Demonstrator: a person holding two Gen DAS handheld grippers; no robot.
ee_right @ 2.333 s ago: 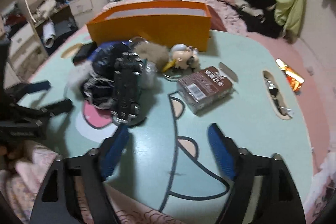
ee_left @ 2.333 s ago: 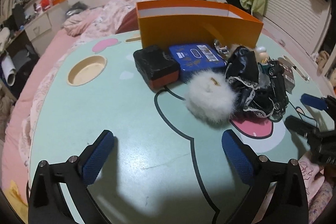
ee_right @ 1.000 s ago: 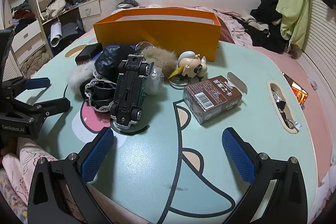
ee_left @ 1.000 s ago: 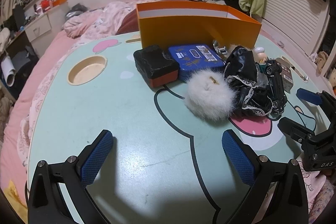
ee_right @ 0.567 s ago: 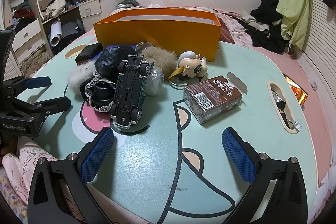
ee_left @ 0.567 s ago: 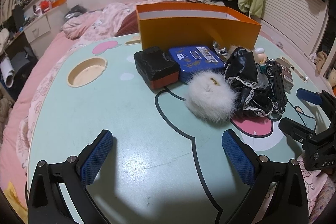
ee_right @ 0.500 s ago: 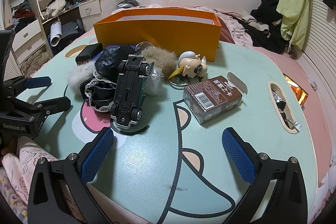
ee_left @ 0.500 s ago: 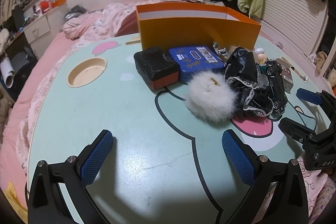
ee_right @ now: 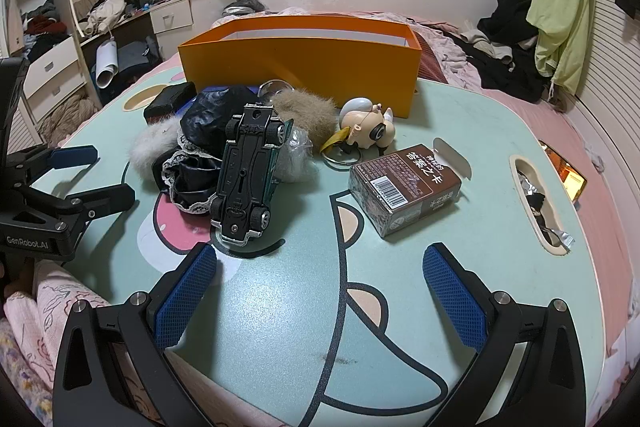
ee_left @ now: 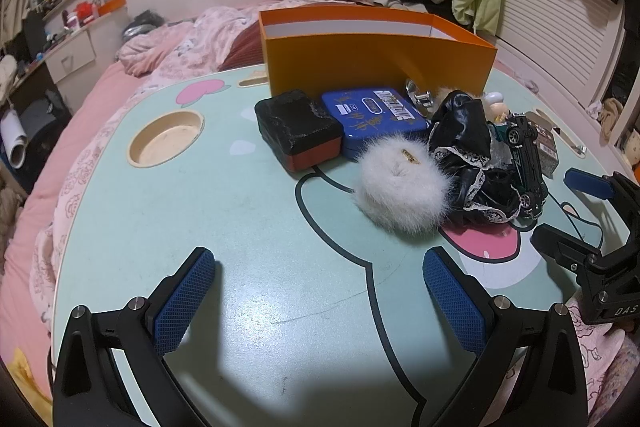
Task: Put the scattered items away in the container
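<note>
Orange box [ee_right: 300,67] at far edge of mint cartoon table [ee_left: 240,227], open top, white inside, contents not visible. Clutter all outside it, on tabletop in front. Black case with red base [ee_left: 298,129] touching blue tin [ee_left: 374,117], both just before box wall. White fur puff [ee_left: 402,181] against black lace-trimmed cloth [ee_right: 200,147]. Toy car [ee_right: 246,171] flipped, wheels up, leaning on that cloth. Tan fur puff [ee_right: 306,113] behind car; clear plastic wad [ee_right: 294,157] beside it. Cartoon-head keychain [ee_right: 368,129] near box corner. Brown carton [ee_right: 404,185] on its side, apart from pile. Left gripper [ee_left: 318,301] spread wide, holding nothing, low over bare table. Right gripper [ee_right: 320,297] same: wide apart, nothing held, left fingertip [ee_right: 186,291] near car's rear.
</note>
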